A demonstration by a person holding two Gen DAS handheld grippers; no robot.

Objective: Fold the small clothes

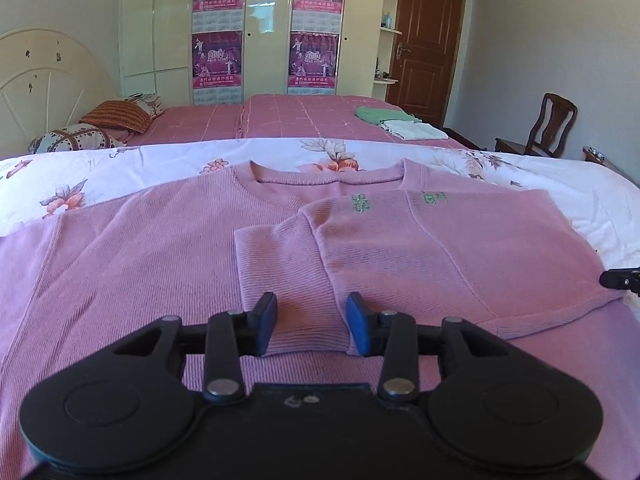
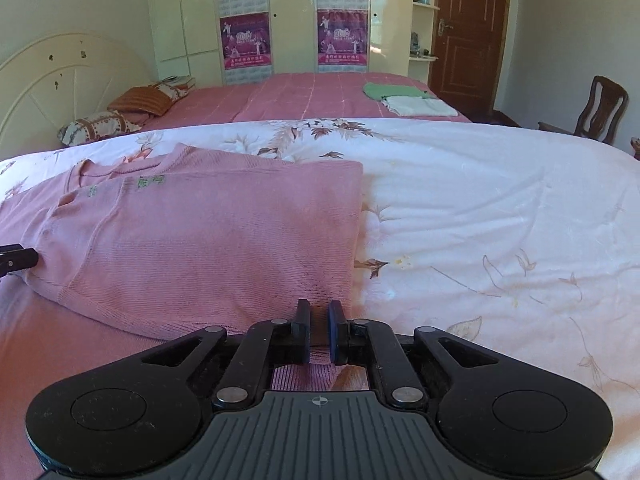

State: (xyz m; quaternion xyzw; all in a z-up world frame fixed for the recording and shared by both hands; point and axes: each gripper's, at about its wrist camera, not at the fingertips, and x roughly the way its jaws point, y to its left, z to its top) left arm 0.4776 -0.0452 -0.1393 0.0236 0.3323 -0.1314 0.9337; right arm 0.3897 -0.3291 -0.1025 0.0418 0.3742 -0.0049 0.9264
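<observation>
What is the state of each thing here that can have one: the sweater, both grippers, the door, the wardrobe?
Pink sweater: flat on the bed, one side folded over the middle.
Left hand-held gripper: open, above the folded sleeve, gripping nothing.
Right hand-held gripper: shut; whether it pinches the sweater's edge is unclear.
Brown door: closed.
Wardrobe: doors closed.
Green and white clothes: folded, on the far bed.

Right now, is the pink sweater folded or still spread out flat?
Partly folded. One side of the pink sweater lies doubled over its middle, sleeve included; the other side and sleeve lie spread flat on the floral sheet.

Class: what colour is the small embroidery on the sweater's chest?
Green embroidery on the pink sweater; clearest in the left wrist view.
</observation>
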